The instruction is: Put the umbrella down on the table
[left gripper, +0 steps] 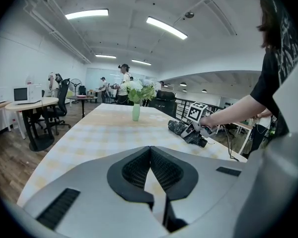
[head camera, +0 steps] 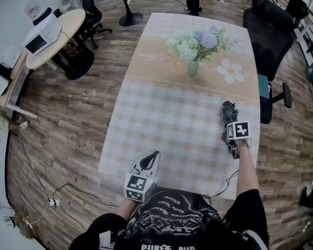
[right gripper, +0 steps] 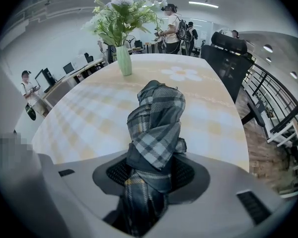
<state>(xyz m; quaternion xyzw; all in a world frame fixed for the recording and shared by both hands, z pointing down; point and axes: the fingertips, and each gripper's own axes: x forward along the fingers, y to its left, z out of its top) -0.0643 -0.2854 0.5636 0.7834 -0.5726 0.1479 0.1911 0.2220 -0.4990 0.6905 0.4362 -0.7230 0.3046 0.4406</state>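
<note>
By right edge of table (head camera: 161, 119), pinching umbrella (right gripper: 156, 118) in right gripper (right gripper: 151, 175); bare top leftward. Vase (head camera: 193, 68) ahead, chair (head camera: 268, 35) beyond edge. Left gripper (left gripper: 150, 170) pressed together, empty.

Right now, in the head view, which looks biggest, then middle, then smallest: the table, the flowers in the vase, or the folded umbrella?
1. The table: by far the largest.
2. The flowers in the vase.
3. The umbrella: smallest, though the right gripper holding it covers part of it.
</note>
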